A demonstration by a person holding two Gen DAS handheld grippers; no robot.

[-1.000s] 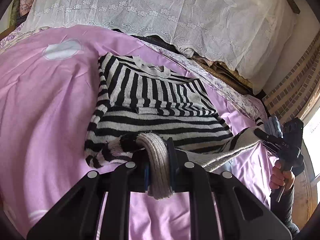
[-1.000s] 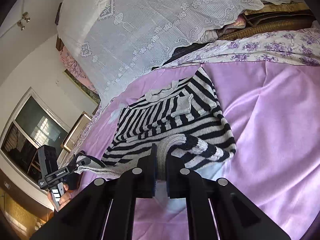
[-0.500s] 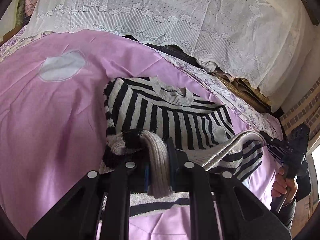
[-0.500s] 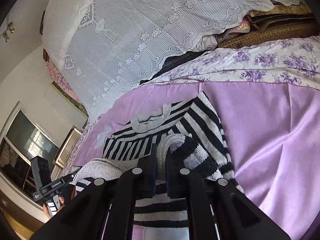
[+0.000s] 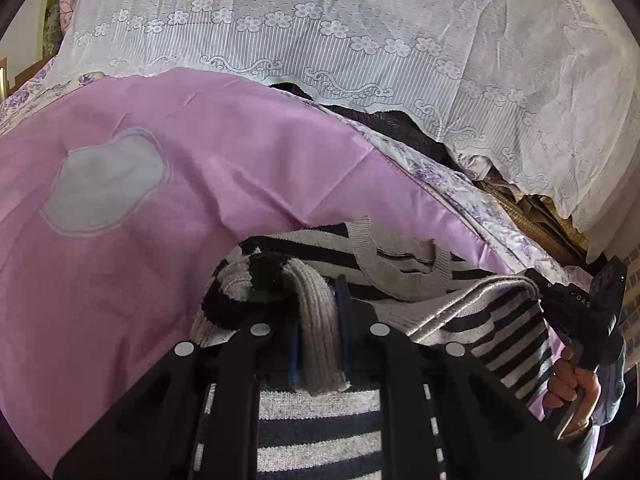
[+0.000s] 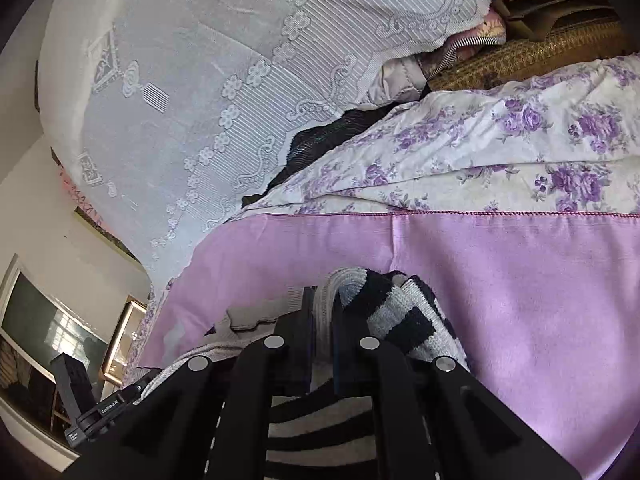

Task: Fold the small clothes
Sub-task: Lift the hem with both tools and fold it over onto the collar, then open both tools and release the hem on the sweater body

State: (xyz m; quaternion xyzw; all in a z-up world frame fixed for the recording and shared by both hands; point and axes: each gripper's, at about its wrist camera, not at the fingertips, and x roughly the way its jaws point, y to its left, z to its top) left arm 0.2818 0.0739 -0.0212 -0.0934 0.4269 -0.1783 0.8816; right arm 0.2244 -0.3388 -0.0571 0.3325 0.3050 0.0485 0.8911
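Observation:
A black-and-grey striped knit sweater (image 5: 404,268) lies on the pink sheet (image 5: 224,160), its grey neckband toward the far side. My left gripper (image 5: 318,300) is shut on the sweater's ribbed grey hem, carried over the body near the neckband. My right gripper (image 6: 322,304) is shut on the other end of the same hem (image 6: 396,312). The hem stretches between both grippers. The right gripper also shows in the left wrist view (image 5: 580,312), with a hand on it. The left gripper shows in the right wrist view (image 6: 100,408).
A white lace cover (image 5: 360,40) drapes a pile at the far side. A floral purple quilt (image 6: 500,152) borders the pink sheet. A grey patch (image 5: 104,184) marks the sheet at left. Framed windows (image 6: 40,344) stand beyond the bed.
Both grippers have carried the hem away from me over the sweater's body toward the neckband, doubling the sweater over. Both stay shut on the hem.

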